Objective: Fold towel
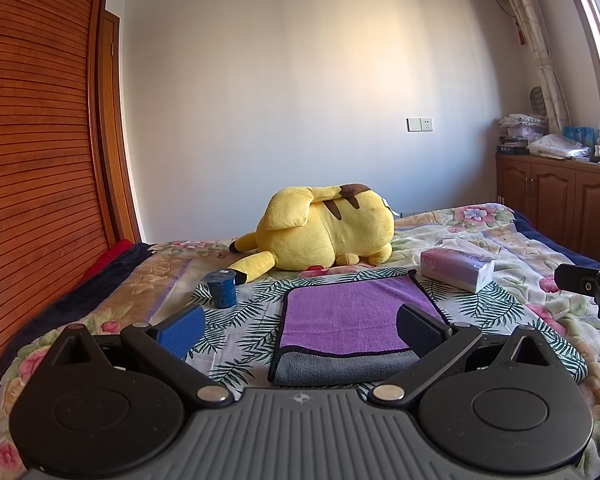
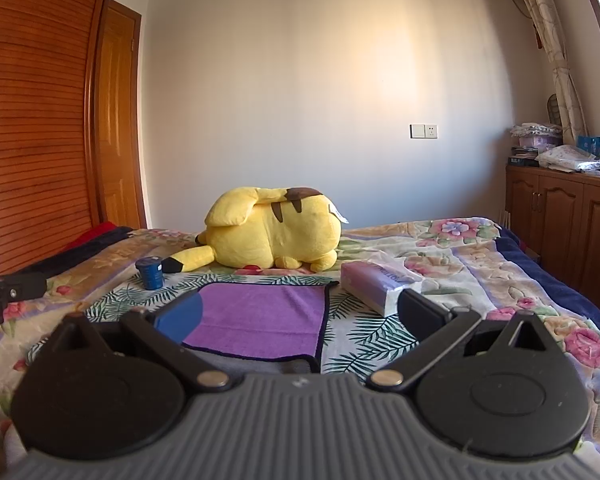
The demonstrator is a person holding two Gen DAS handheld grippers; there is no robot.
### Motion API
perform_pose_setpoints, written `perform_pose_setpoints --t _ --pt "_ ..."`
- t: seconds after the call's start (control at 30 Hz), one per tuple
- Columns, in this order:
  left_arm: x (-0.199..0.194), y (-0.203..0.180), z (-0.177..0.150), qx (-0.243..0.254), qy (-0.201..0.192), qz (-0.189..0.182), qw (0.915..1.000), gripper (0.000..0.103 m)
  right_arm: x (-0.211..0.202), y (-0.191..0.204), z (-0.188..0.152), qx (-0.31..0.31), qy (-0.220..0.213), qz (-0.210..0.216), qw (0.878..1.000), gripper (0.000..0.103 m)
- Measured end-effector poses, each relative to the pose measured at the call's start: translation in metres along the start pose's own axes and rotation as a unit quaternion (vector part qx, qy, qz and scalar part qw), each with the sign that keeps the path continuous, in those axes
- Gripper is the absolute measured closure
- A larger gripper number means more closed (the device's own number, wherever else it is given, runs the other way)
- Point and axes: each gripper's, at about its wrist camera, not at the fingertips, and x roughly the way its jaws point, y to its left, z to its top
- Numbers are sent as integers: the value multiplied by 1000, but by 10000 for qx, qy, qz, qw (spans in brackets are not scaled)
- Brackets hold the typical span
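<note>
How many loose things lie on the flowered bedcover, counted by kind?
Purple and grey terry towel: 1
Yellow plush toy: 1
Small dark blue plastic cup: 1
Pink and white tissue pack: 1
Total: 4

Towel's (image 2: 260,316) near edge behind right gripper (image 2: 300,316)

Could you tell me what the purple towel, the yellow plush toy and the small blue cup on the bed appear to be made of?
Purple towel: likely microfibre terry; short matte nap, grey underside, dark stitched edging.
Yellow plush toy: soft fleece over stuffing; fuzzy, rounded, sagging shape.
Small blue cup: probably plastic with a foil-like lid; smooth wall, but too small to be sure.
</note>
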Motion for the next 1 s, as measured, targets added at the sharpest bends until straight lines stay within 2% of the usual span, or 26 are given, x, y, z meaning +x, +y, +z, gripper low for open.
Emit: perform_pose_setpoints --t 1.0 --pt "0 0 -1 17 -10 -9 10000 0 0 -5 -1 2 -7 0 10000 0"
